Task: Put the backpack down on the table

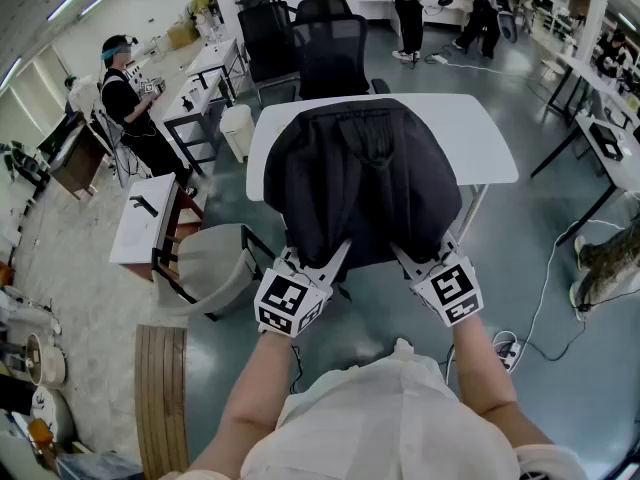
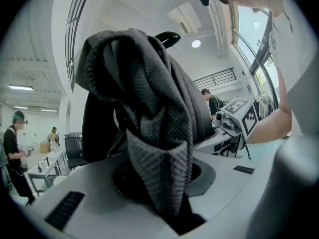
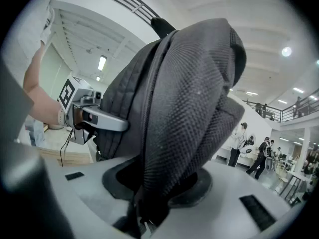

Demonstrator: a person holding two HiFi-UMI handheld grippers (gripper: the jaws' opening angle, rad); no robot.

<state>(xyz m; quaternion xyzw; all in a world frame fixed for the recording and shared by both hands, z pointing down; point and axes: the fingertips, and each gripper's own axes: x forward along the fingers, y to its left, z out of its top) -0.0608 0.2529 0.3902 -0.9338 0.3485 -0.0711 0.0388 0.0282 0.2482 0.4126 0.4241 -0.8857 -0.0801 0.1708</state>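
Left gripper (image 2: 169, 215): jaws clamped on a pinched fold of grey mesh fabric, which is a near corner of the backpack (image 1: 362, 183). The fold bunches straight up out of the jaw gap and fills most of the left gripper view. Right gripper (image 3: 144, 210): jaws closed on a thick fold of dark weave at the other near corner. Each gripper shows in the other's view, marker cube just beside the bag.

Head view: both grippers sit side by side at the backpack's near end, left on the near-left corner, right on the near-right. Forearms run back to the person's white shirt (image 1: 400, 418).

The backpack is black, with straps visible toward its far end. It's spread over the middle of the white table (image 1: 485, 138), from close to the far edge to the near edge. Its near end overhangs the near edge, right where the jaws hold it. Can't tell whether it rests on the tabletop or hangs just above.

Beyond the far edge are two black office chairs (image 1: 320, 43). A white bin (image 1: 238, 128) is off the far-left corner and a grey chair (image 1: 212, 263) is off the near-left corner.
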